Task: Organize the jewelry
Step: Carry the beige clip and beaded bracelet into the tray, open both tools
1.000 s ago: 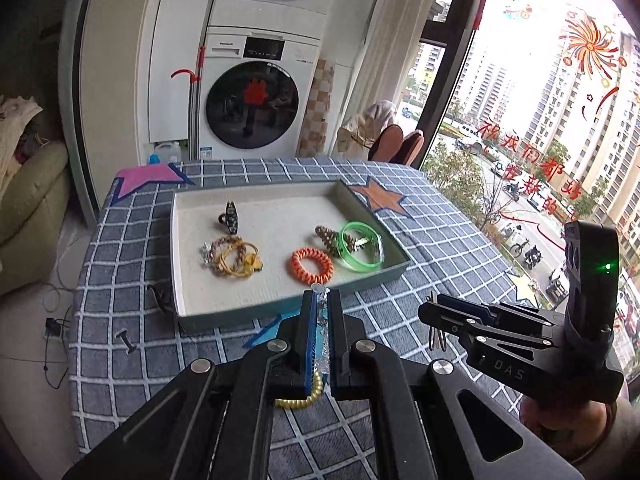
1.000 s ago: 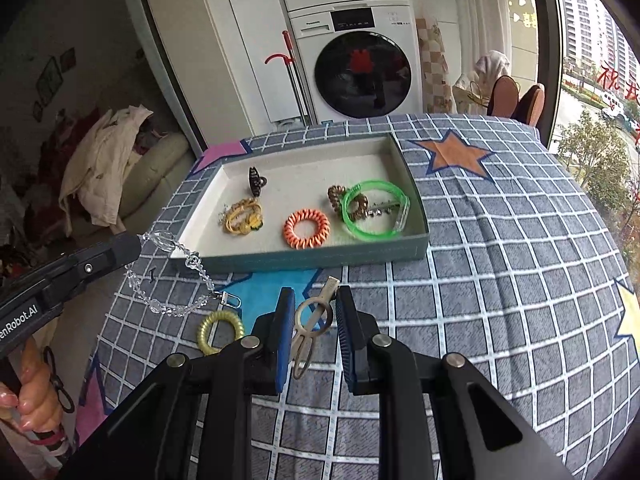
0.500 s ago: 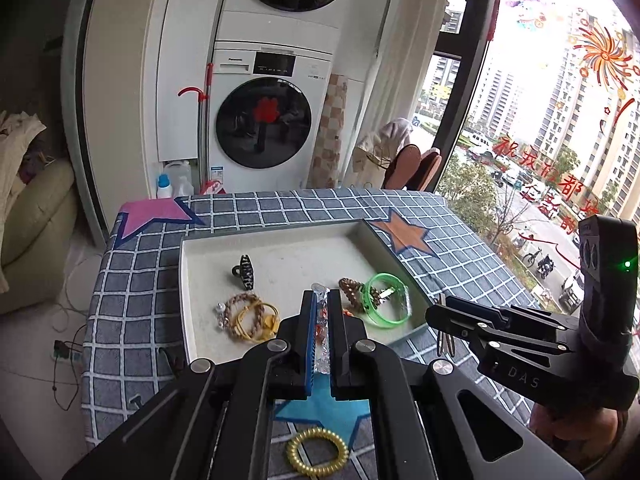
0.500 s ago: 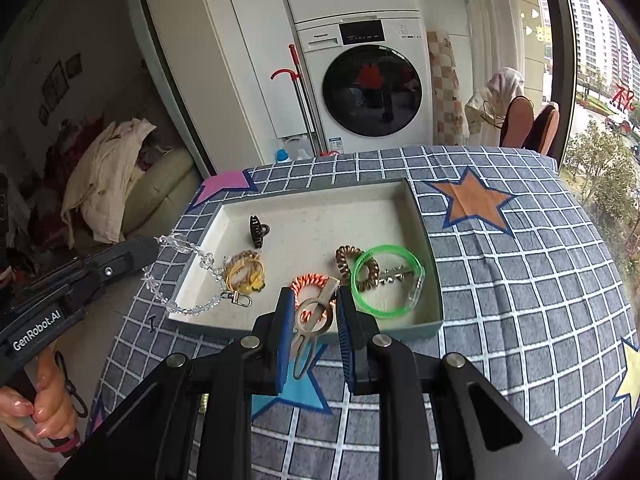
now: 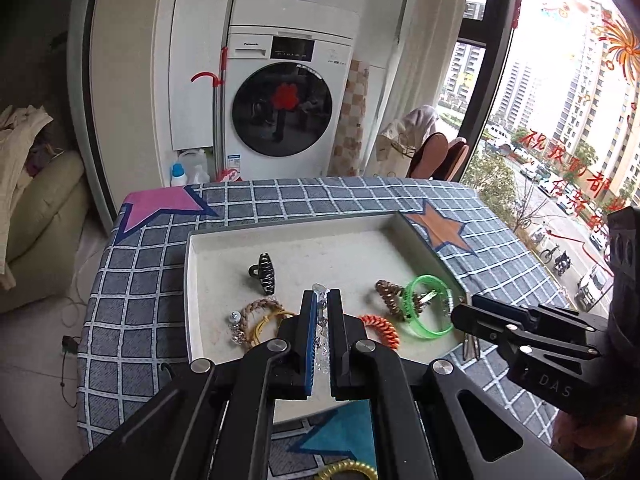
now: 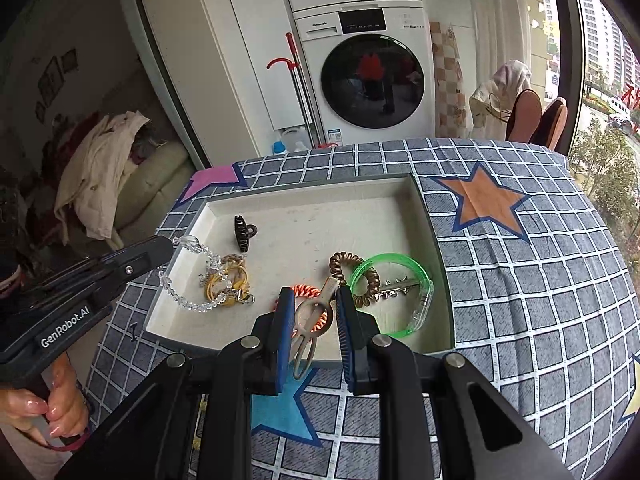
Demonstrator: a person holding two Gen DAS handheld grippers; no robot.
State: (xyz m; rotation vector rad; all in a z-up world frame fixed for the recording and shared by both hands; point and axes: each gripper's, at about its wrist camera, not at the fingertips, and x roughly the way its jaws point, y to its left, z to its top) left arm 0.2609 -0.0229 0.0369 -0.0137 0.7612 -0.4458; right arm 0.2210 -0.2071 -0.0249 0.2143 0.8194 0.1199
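Two handheld grippers hover over a shallow tray (image 6: pixel 434 240) on a desk (image 6: pixel 540 280) covered with a grey checked cloth with coloured stars. Jaws of the left gripper (image 5: pixel 321 312) are pressed tight on a clear crystal-bead bracelet (image 6: pixel 188 276), which dangles in a loop over the tray's left part, above a tangle of yellow and braided hair ties (image 6: pixel 230 276). Jaws of the right gripper (image 6: pixel 311 320) stand narrow, clamped on a beige metal hair clip (image 6: pixel 316 312) held over the tray's near edge. Inside the tray lie a black claw clip (image 6: pixel 242 232), an orange spiral hair tie (image 5: pixel 380 330), a brown spiral hair tie (image 6: pixel 356 276) and a green translucent bangle (image 6: pixel 394 292), the brown tie overlapping the bangle. A yellow spiral hair tie (image 5: pixel 346 472) lies on the cloth outside the tray, nearest the camera. A hand (image 6: pixel 48 412) grips the left gripper's handle
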